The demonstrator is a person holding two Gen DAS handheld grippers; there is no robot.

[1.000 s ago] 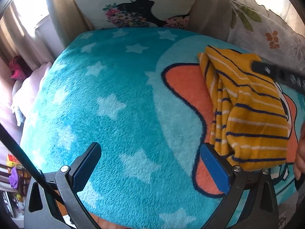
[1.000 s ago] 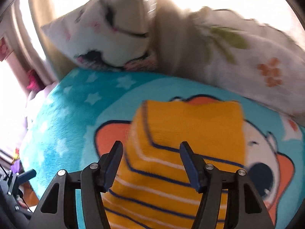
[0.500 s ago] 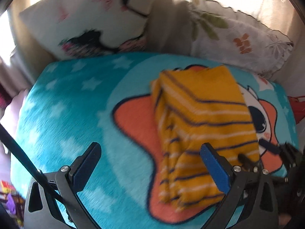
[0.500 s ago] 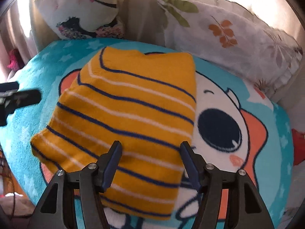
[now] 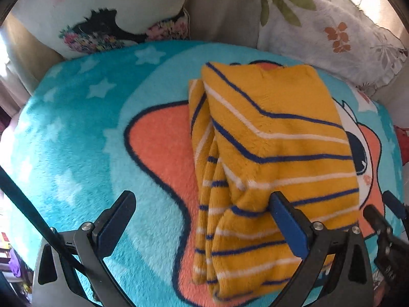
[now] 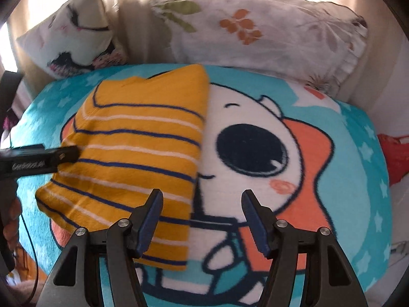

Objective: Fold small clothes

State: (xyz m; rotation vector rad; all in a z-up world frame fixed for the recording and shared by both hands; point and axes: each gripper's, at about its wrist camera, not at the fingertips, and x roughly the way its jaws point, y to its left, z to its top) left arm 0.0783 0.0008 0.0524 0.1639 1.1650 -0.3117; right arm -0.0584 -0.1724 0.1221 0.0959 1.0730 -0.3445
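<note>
The folded garment [image 5: 271,153], mustard yellow with navy and white stripes, lies flat on a turquoise blanket [image 5: 76,140] printed with white stars and a cartoon figure on an orange star. In the left wrist view it sits right of centre, its layered fold edge facing left over the orange print. The left tongs [image 5: 202,220] stand wide apart with nothing gripped: the left pad [image 5: 116,223] is over bare blanket, well clear of the garment, and the right pad [image 5: 287,226] is over the garment's near right part, so the near-left corner of the garment falls between the jaws. Whether that right pad touches the fabric cannot be told. In the right wrist view the garment [image 6: 138,148] lies left of centre, its straight right edge running beside the cartoon's white face and dark eye. The right tongs [image 6: 202,221] are open at a moderately wide gap, have just been opening slightly, and hold nothing: the left pad [image 6: 150,223] is over the garment's near right edge, the right pad [image 6: 254,226] is over the blanket print, and mostly blanket shows between them. One finger of the left tongs enters from the left edge of this view and lies at the garment's left side. Behind the blanket, a pillow [image 5: 102,12] with a dark cartoon print stands at the left and a pillow with orange and green leaves [image 6: 268,33] at the right.
</note>
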